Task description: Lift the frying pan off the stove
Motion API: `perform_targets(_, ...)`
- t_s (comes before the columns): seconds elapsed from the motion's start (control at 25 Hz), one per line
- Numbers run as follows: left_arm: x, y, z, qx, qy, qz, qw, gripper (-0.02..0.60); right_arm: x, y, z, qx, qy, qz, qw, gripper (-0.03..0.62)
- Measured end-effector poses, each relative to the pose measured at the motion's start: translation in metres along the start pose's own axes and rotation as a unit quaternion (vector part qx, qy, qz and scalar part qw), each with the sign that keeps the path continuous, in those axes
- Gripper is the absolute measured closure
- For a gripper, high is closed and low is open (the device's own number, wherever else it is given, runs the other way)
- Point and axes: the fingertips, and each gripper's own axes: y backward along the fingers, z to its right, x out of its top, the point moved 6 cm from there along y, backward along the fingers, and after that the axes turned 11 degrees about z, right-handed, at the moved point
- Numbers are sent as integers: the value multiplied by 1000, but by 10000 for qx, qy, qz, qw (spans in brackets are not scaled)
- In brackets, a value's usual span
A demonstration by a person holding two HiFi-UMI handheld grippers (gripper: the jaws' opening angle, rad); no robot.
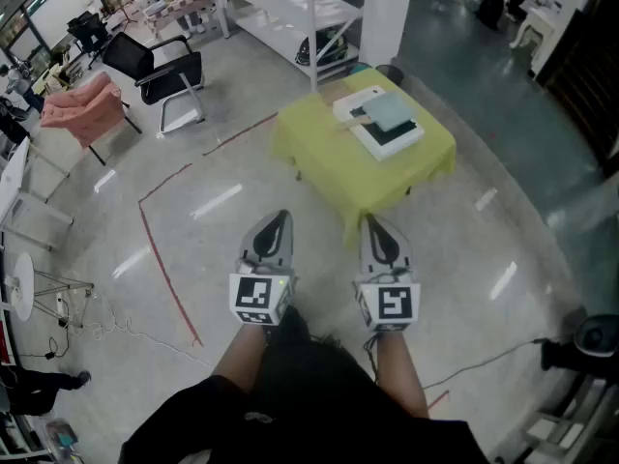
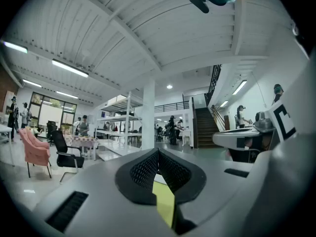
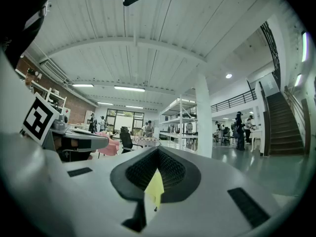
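A table under a yellow cloth (image 1: pixel 329 162) stands some way ahead of me in the head view. On it lies a flat white stove with a black top (image 1: pixel 395 139), and a pale teal square pan (image 1: pixel 391 112) with a wooden handle rests on the stove. My left gripper (image 1: pixel 281 217) and right gripper (image 1: pixel 370 221) are held side by side above the floor, well short of the table. Both point toward it, jaws closed tip to tip and empty. A sliver of yellow cloth shows beneath the jaw tips of the left gripper (image 2: pixel 158 153) and the right gripper (image 3: pixel 158 152).
A black office chair (image 1: pixel 160 71) and a pink chair (image 1: pixel 82 109) stand to the far left. White shelving (image 1: pixel 295 8) and a white pillar (image 1: pixel 387 8) rise behind the table. Red tape lines (image 1: pixel 164 259) and thin cables (image 1: pixel 106 327) cross the glossy floor.
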Motion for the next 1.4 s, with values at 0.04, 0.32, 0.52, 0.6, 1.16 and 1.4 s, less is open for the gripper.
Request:
perform_targets(0.04,-1,-1,1,-11,9,-26,10000,538,-2,-2,1,8,38,-5,10000,579)
perform_targets(0.32,-7,-9,-3,-81,12,-26,10000,538,-17,-19,-4,32,-19,-78,10000,579)
perform_targets(0.52,-9,-3,-14,-79,75,-98,9999,538,-28,-27,-24,142,-56,-254,9996,578)
perform_targets(0.6,-11,-4,-22,-74,42,-92,9999,538,-36,-36,-29,201,-75,-346,9992,577)
perform_targets(1.16,-41,-34,-123,138,440,-141,9988,538,-57,-145,-82,770,-82,-529,9956,577)
perform_targets(1.4,-50,-60,-183,236,538,-145,9982,538,-61,-209,-105,928,-60,-561,9941,579)
